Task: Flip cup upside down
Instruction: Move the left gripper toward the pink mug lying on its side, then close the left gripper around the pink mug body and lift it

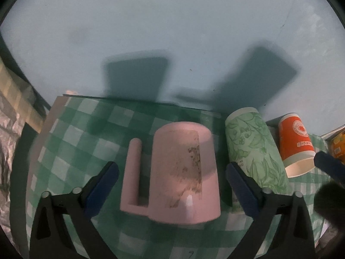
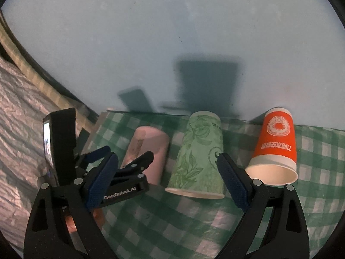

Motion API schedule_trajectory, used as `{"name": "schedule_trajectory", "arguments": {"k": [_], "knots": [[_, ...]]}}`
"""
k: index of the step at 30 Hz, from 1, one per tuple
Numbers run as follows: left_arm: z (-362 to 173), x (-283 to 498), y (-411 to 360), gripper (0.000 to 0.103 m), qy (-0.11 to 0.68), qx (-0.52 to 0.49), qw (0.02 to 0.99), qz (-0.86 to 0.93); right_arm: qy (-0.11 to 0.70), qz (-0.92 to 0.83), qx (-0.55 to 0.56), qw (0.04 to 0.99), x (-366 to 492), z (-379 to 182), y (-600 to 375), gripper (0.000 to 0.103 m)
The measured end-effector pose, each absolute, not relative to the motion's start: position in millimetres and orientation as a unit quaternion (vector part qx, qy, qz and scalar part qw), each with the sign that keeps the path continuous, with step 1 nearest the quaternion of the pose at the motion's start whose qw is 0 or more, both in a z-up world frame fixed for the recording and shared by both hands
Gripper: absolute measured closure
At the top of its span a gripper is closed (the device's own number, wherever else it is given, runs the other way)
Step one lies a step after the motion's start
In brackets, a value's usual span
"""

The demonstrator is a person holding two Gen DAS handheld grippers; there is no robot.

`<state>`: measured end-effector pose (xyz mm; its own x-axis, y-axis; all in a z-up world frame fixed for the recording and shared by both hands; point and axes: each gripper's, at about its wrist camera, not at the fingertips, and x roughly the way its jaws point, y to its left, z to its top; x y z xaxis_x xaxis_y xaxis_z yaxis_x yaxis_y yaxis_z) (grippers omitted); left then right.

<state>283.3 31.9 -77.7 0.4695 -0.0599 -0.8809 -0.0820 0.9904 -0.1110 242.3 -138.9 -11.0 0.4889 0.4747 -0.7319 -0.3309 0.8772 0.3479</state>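
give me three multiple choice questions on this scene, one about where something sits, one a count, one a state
1. Which cup stands between the other two?
A. pink mug
B. green paper cup
C. orange paper cup

2. How many cups are on the checked cloth?
A. two
B. three
C. four

3. How do the left gripper's jaws stand?
A. open around the pink mug
B. shut on its handle
C. shut on nothing

Answers:
1 B: the green paper cup has the pink mug on one side and the orange paper cup on the other.
2 B: those three stand on the checked cloth.
3 A: the left gripper has a finger apart on each side of the mug.
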Motion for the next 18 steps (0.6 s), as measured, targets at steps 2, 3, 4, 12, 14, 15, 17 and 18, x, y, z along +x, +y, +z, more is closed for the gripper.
{"name": "schedule_trajectory", "arguments": {"k": [2,3,4,12,14,15,17,18], "knots": [[-84.7,290.2,32.1,0.017,0.528,-0.070,0.846,0.004,0.449,0.235,0.076,0.859,239.5,-14.4,-137.5,0.009],[-87.5,293.2,30.4,0.019,0.534,-0.069,0.843,-0.003,0.449,0.234,0.075,0.859,238.5,-14.6,-137.3,0.009],[-90.9,296.3,28.8,0.021,0.540,-0.067,0.839,-0.009,0.448,0.232,0.074,0.860,237.9,-14.6,-138.3,0.009],[-102.0,309.0,20.0,0.029,0.553,-0.047,0.832,-0.013,0.455,0.227,0.075,0.858,236.6,-16.9,-143.4,0.009],[-102.0,308.7,19.2,0.029,0.552,-0.043,0.833,-0.015,0.455,0.228,0.076,0.858,235.2,-17.2,-144.0,0.009],[-101.7,307.8,19.7,0.029,0.550,-0.043,0.834,-0.016,0.454,0.227,0.075,0.858,234.6,-16.8,-144.2,0.009],[-100.0,305.2,19.4,0.029,0.546,-0.046,0.836,-0.017,0.459,0.223,0.075,0.857,233.0,-16.8,-144.0,0.009],[-97.7,301.4,21.4,0.029,0.544,-0.047,0.838,-0.018,0.459,0.224,0.078,0.856,232.4,-16.5,-144.9,0.009]]}}
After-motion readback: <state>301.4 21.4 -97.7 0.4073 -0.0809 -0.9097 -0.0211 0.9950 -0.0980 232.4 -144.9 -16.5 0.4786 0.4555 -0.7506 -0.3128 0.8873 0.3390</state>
